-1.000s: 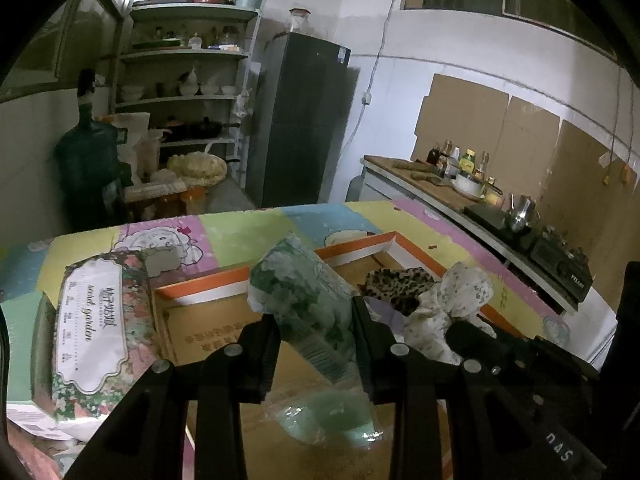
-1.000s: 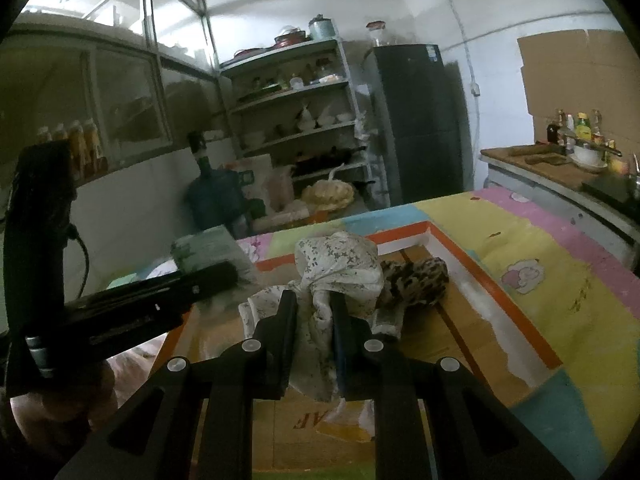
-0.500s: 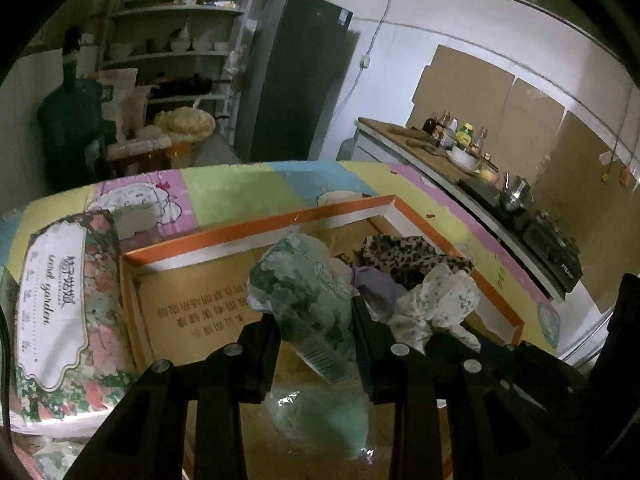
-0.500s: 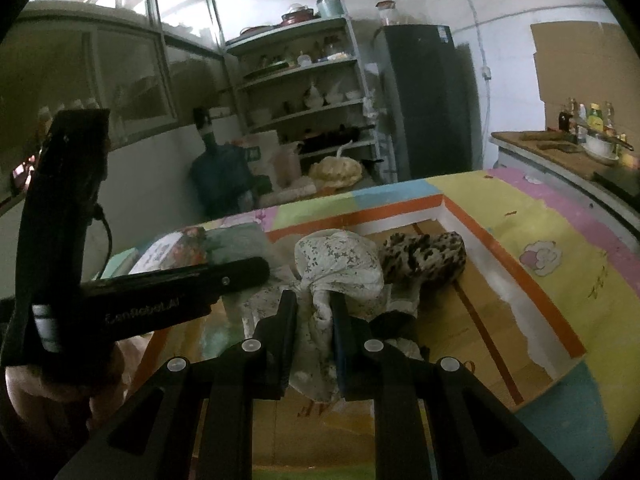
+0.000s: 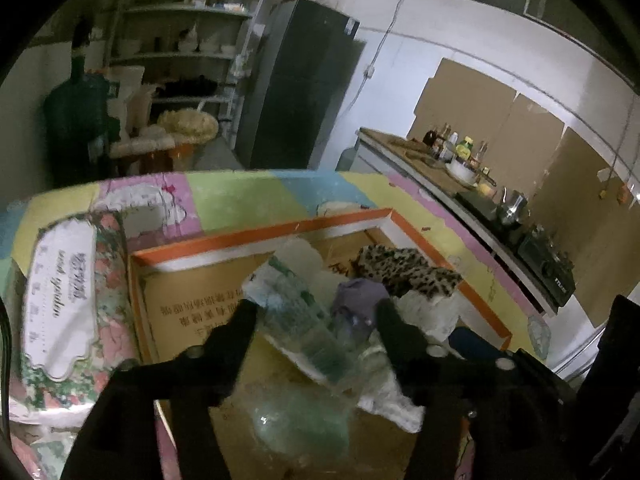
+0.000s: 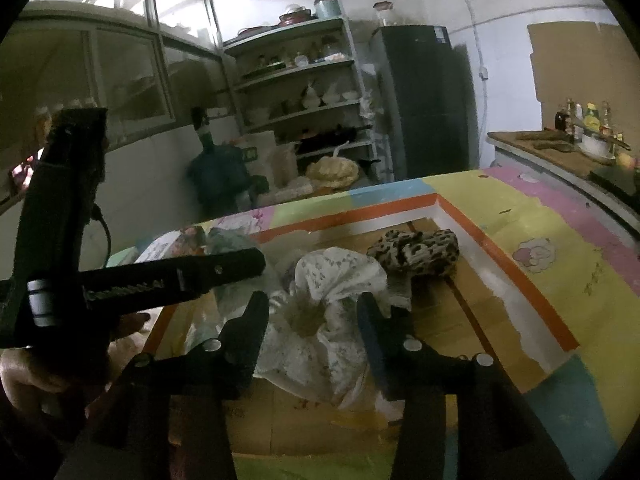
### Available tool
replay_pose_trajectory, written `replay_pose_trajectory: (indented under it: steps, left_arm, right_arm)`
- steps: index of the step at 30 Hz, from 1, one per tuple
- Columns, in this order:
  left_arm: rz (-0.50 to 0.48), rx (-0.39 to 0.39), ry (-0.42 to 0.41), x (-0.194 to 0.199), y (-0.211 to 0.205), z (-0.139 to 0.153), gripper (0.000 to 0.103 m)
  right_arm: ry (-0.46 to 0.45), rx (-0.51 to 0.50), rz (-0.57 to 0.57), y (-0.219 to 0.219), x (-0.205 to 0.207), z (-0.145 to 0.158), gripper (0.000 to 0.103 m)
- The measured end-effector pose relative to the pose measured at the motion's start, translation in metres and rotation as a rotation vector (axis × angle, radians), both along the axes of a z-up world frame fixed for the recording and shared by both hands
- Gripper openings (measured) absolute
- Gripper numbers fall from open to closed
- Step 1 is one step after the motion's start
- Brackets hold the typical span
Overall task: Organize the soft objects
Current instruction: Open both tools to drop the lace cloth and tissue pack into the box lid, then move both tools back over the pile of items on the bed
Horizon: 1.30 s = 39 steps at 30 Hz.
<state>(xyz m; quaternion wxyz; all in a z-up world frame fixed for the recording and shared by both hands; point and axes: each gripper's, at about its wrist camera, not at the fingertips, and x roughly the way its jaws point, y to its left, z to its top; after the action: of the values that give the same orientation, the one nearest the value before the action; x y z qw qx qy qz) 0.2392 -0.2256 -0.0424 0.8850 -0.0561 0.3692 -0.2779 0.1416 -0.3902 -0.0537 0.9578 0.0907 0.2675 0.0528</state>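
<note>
My left gripper (image 5: 314, 320) hangs over the shallow cardboard box (image 5: 256, 236) with its orange and white rim, jaws opening. A green and white plastic pack (image 5: 296, 312) is between them, blurred, with the pads off it. The jaws of my right gripper (image 6: 312, 306) are opening too, and the white flowered cloth (image 6: 336, 280) lies slack between them on the box floor. A leopard-print cloth (image 6: 416, 250) sits in the box's far corner, beside a purple cloth (image 5: 360, 296). In the right wrist view my left gripper (image 6: 240, 268) reaches in from the left.
A large flowered tissue pack (image 5: 68, 292) lies left of the box on the pastel tablecloth (image 5: 248, 200). Behind the table stand a dark fridge (image 5: 296, 80), shelves with dishes (image 5: 180, 40) and a water jug (image 5: 80, 120). A counter with bottles and a stove (image 5: 500, 200) runs along the right.
Both grippers have opened. The left let go of the green and white pack and the right let go of the white flowered cloth, which has spread out in the box.
</note>
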Motion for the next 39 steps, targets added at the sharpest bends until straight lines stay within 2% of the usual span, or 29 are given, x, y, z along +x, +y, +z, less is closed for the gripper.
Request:
replay_pose_trajectory:
  steps: [2,6,12,17,20,24,33,39]
  left_arm:
    - [0.009,-0.008,-0.026,-0.005,0.004,0.006,0.079]
    - [0.014,-0.034,-0.047,-0.011,0.012,0.018,0.079]
    - [0.023,-0.046,-0.102,-0.026,0.027,0.035,0.079]
    - [0.047,-0.037,-0.168,-0.040,0.039,0.047,0.080]
    - [0.059,-0.022,-0.215,-0.049,0.045,0.053,0.088]
    - [0.074,-0.003,-0.265,-0.061,0.053,0.060,0.088]
    - [0.108,-0.013,-0.269,-0.078,0.086,0.066,0.088]
    - [0.124,0.013,-0.280,-0.093,0.105,0.065,0.088]
  right_arm:
    - [-0.005,-0.001,-0.003,0.000,-0.004,0.002,0.049]
    - [-0.014,0.001,-0.014,0.000,-0.012,0.005,0.054]
    - [-0.027,0.018,-0.032,-0.003,-0.023,0.011,0.055]
    - [-0.042,0.024,-0.033,0.004,-0.032,0.017,0.055]
    - [-0.051,0.024,-0.027,0.009,-0.037,0.021,0.056]
    - [-0.064,0.024,-0.020,0.016,-0.043,0.028,0.057]
    - [-0.095,0.021,0.007,0.040,-0.062,0.043,0.059]
    - [-0.104,0.015,0.037,0.059,-0.070,0.047,0.059]
